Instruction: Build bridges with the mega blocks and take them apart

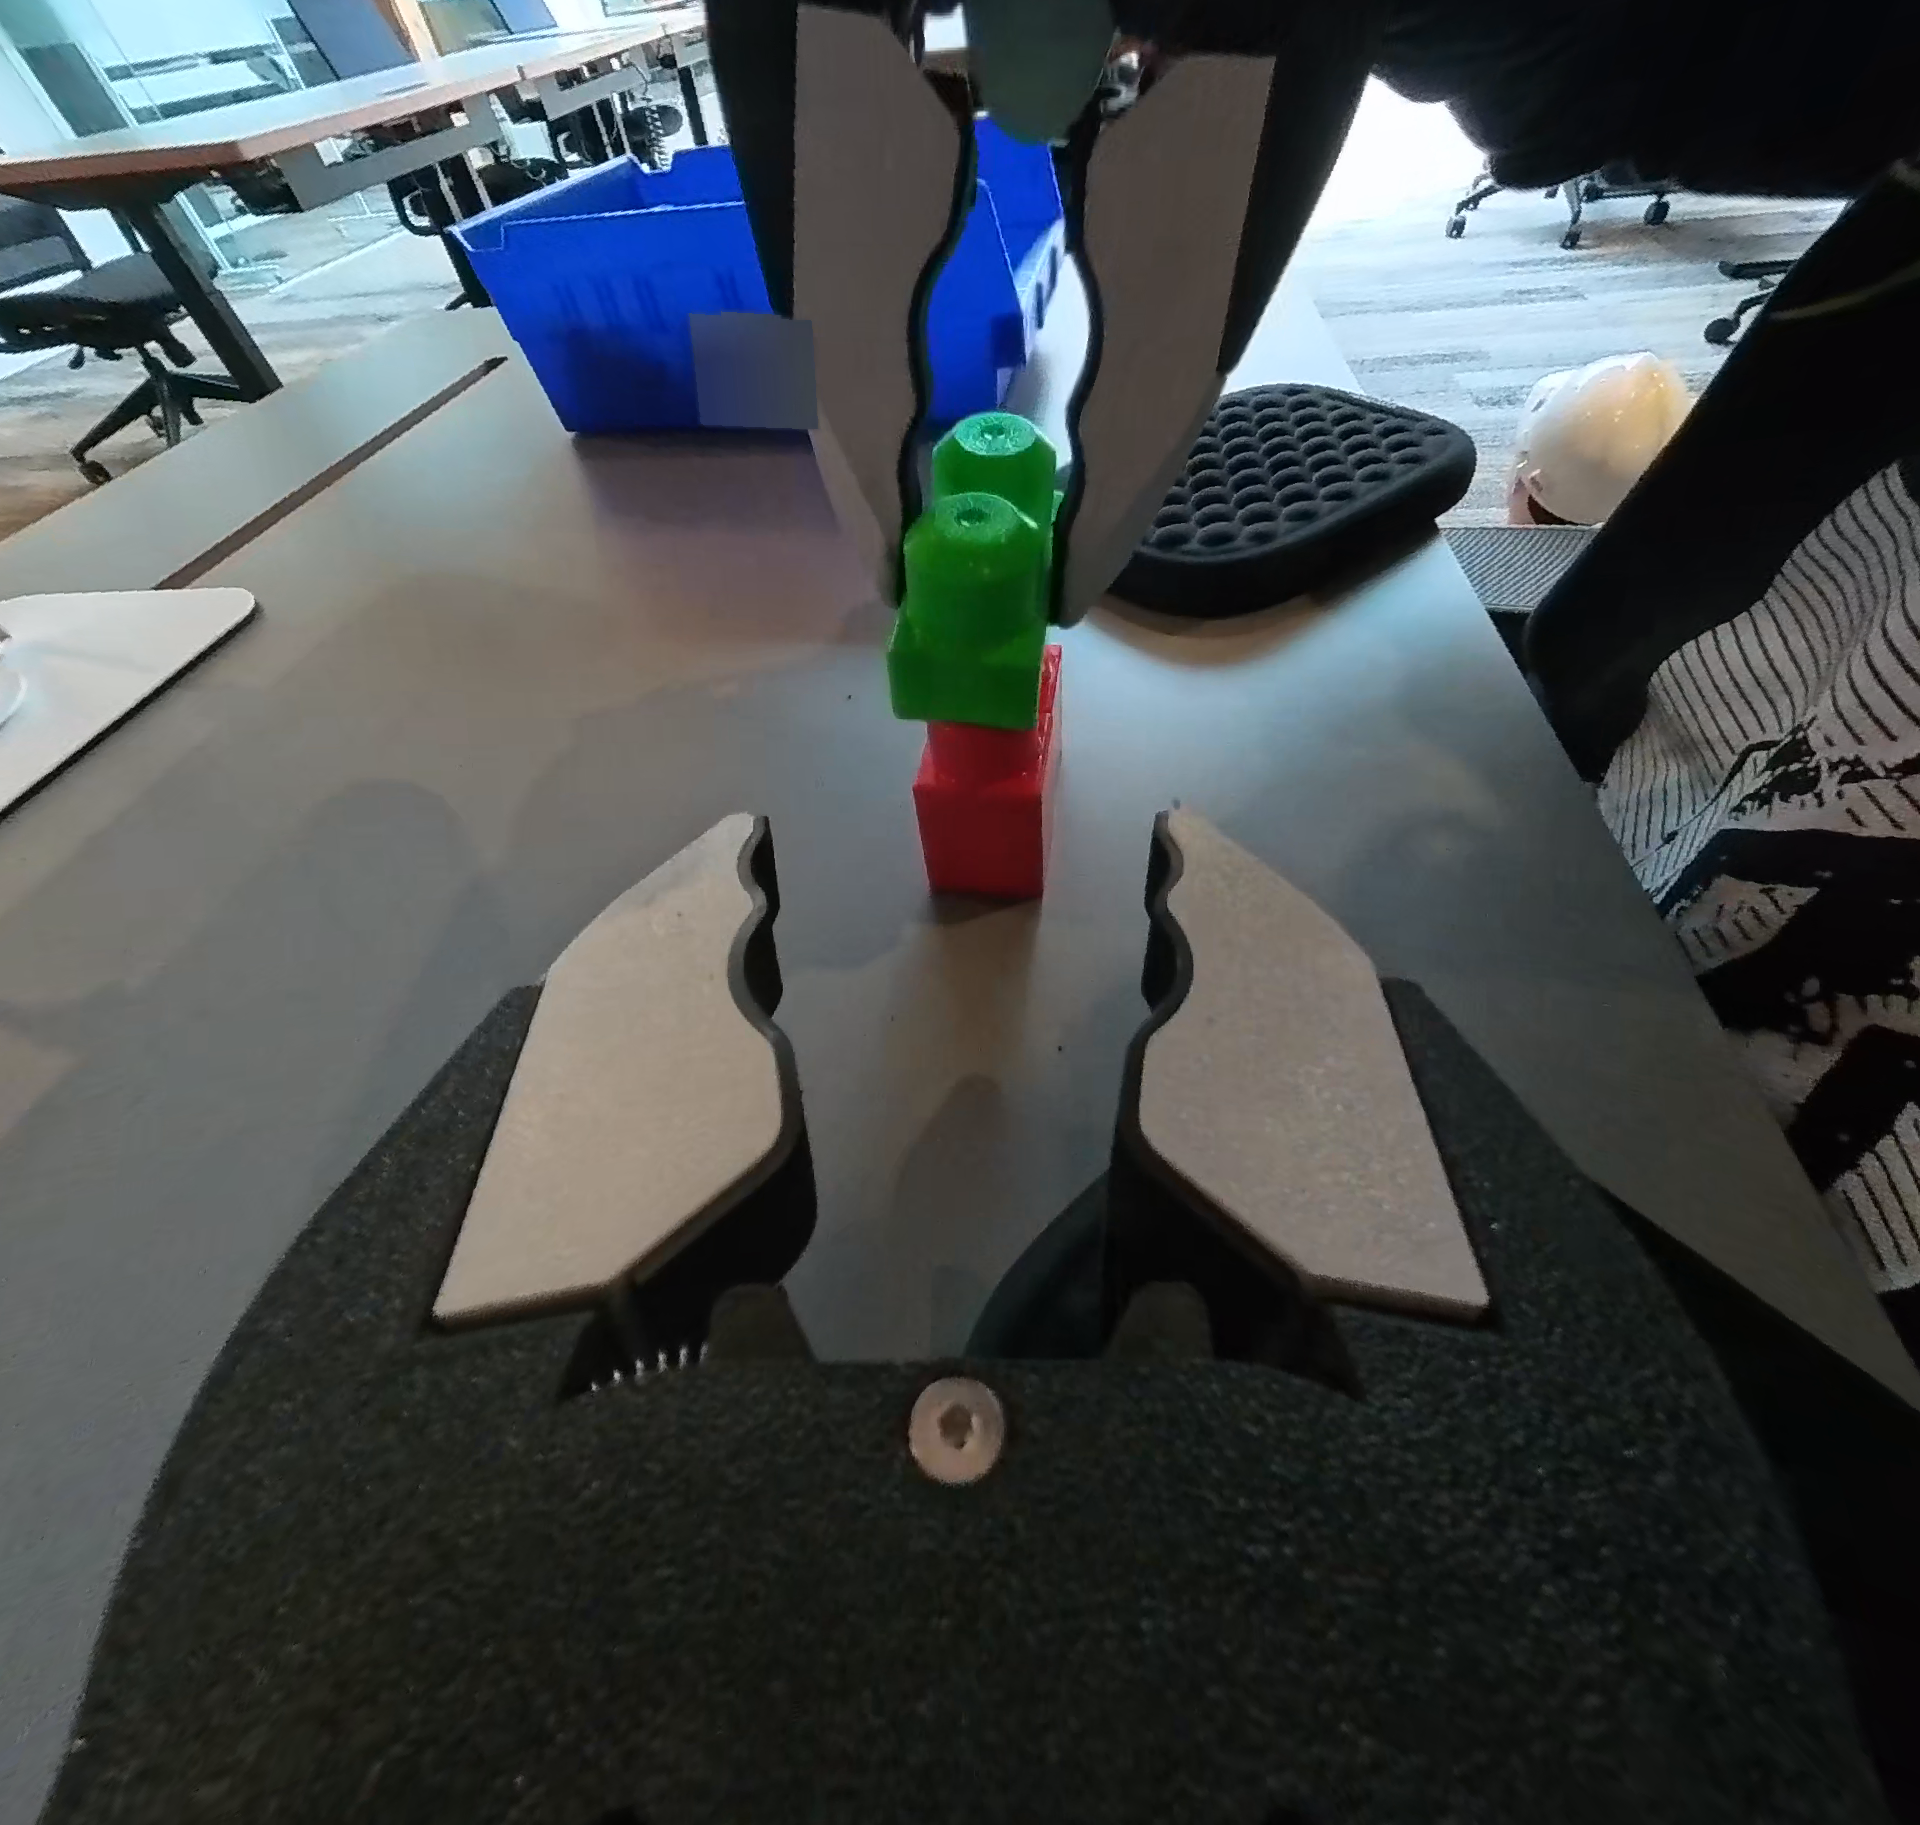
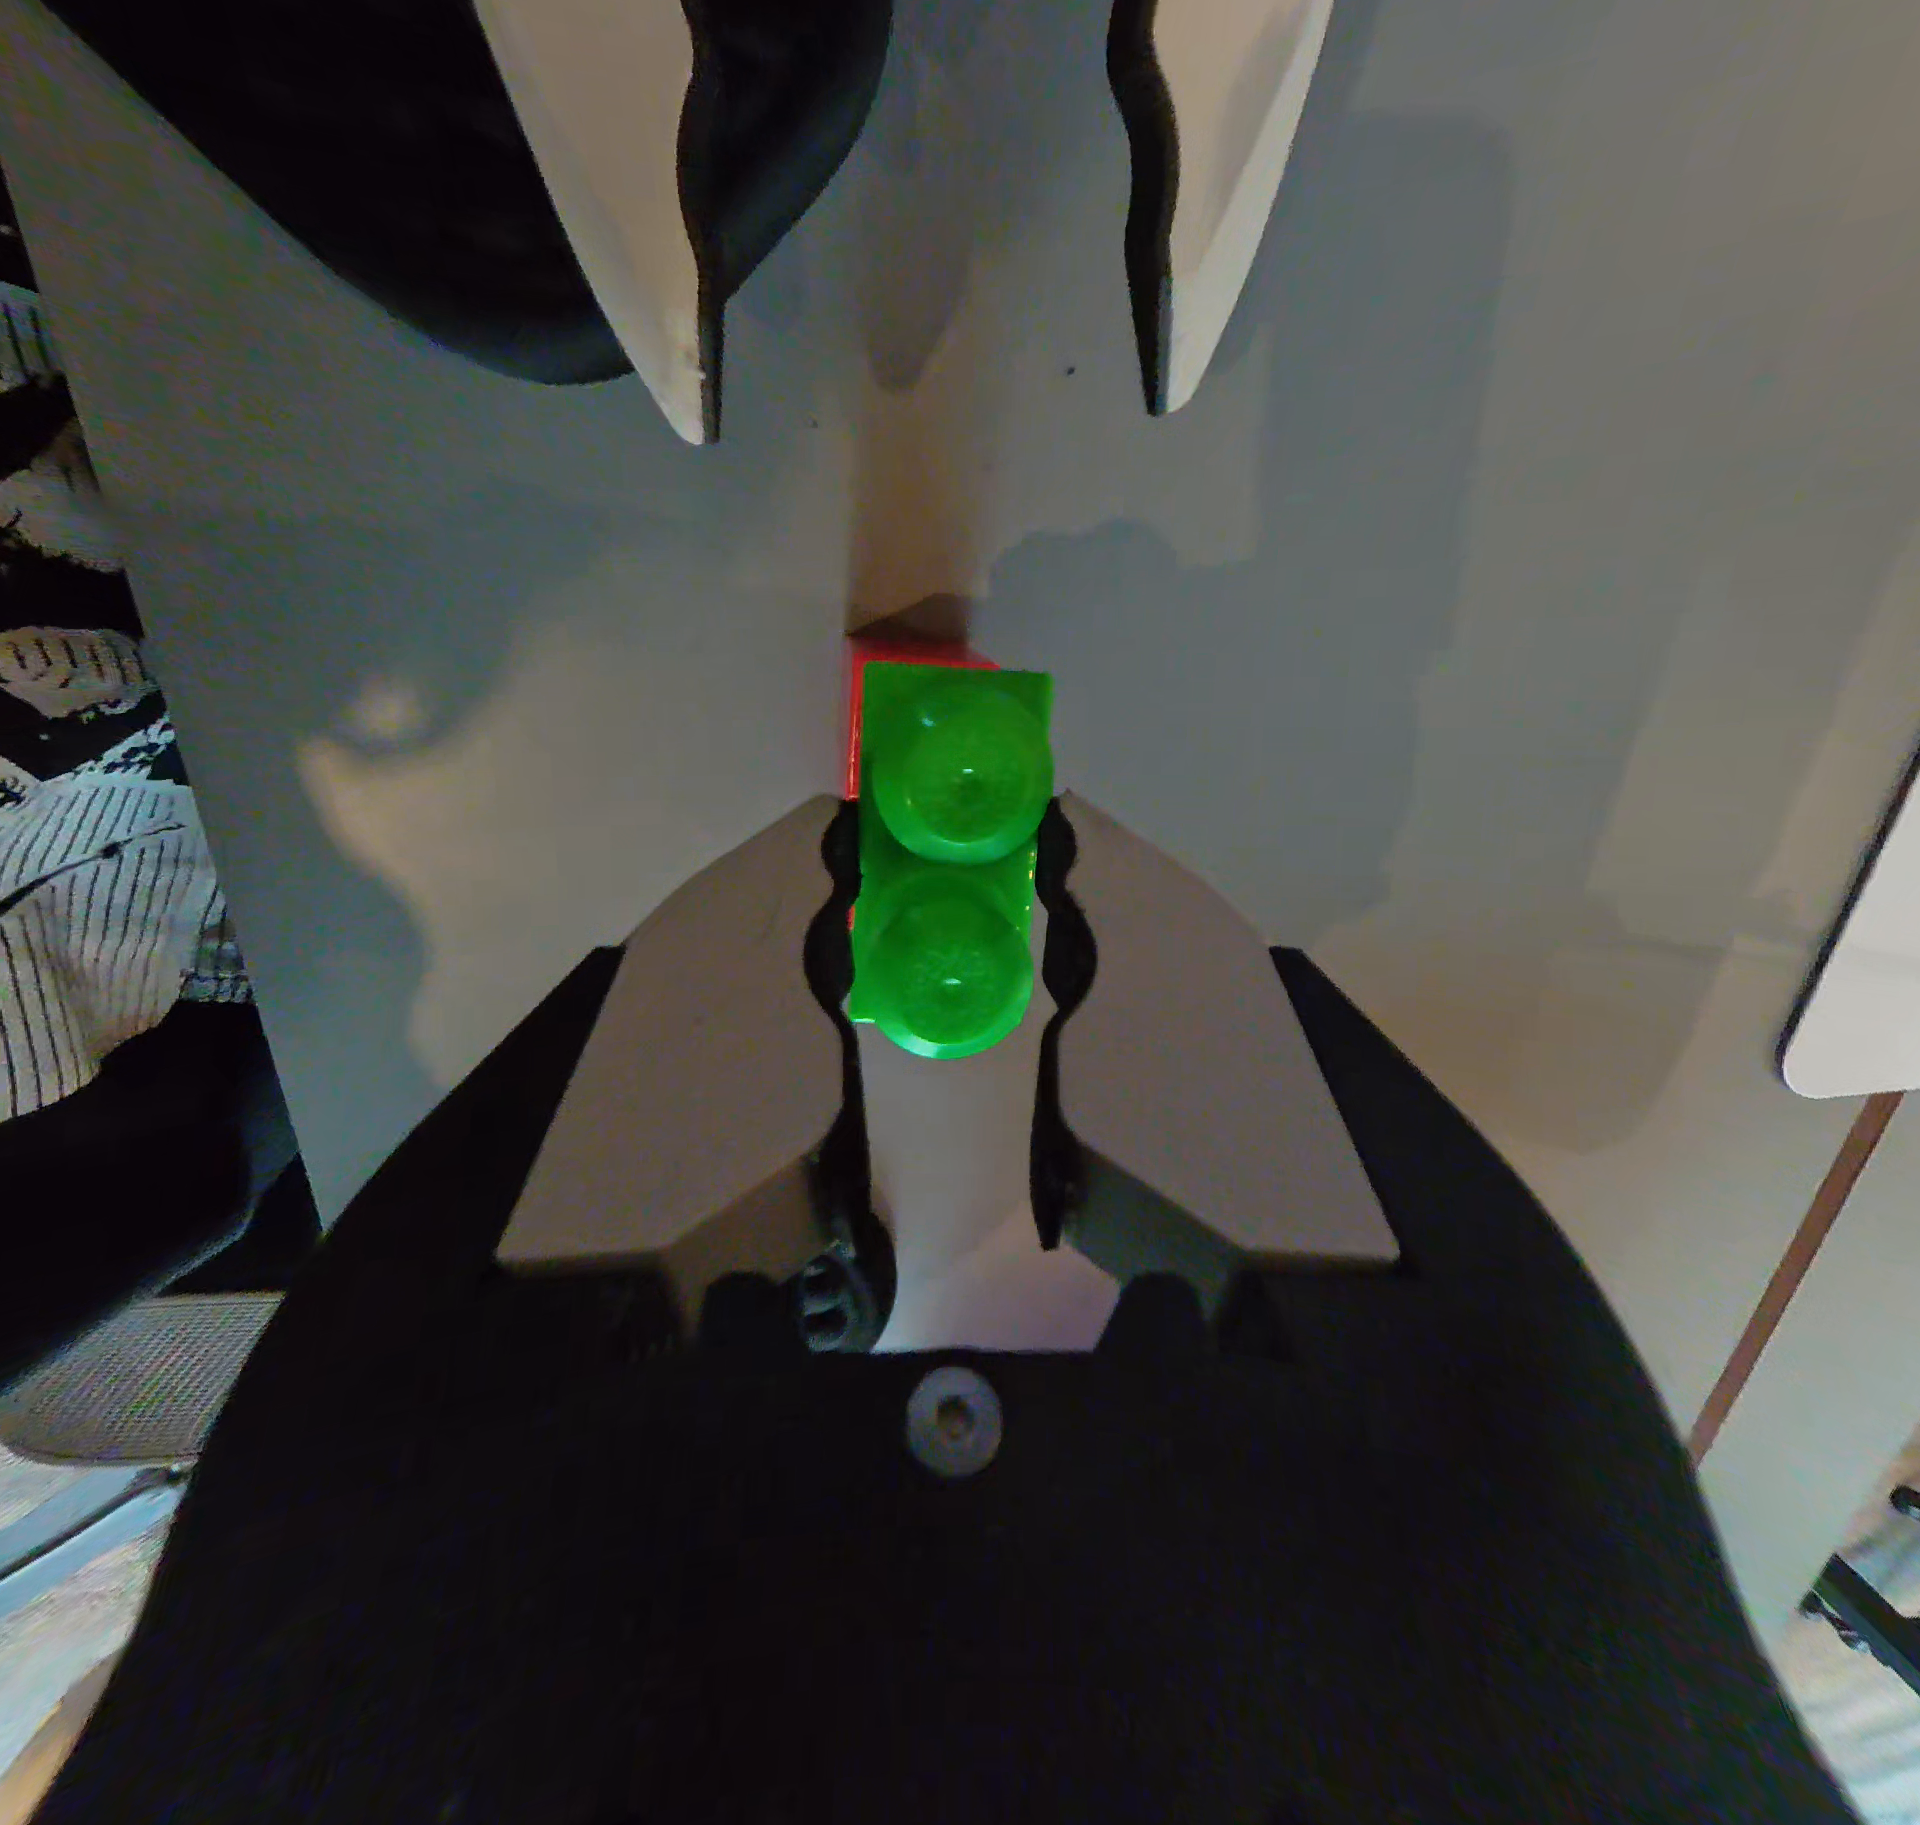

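Right tongs [image 2: 948, 928] clamped from above on green block [image 1: 971, 622] atop red block [image 1: 987, 804], long axis lengthwise between fingers; left tongs [image 1: 961, 876] released, nearby.

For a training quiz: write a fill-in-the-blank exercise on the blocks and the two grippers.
1. The green block sits on top of a ___ block.
2. The right gripper is shut on the ___ block.
3. The left gripper holds nothing; its jaws are ___.
4. Behind the blocks on the table stands a bin coloured ___.

Missing words: red; green; open; blue
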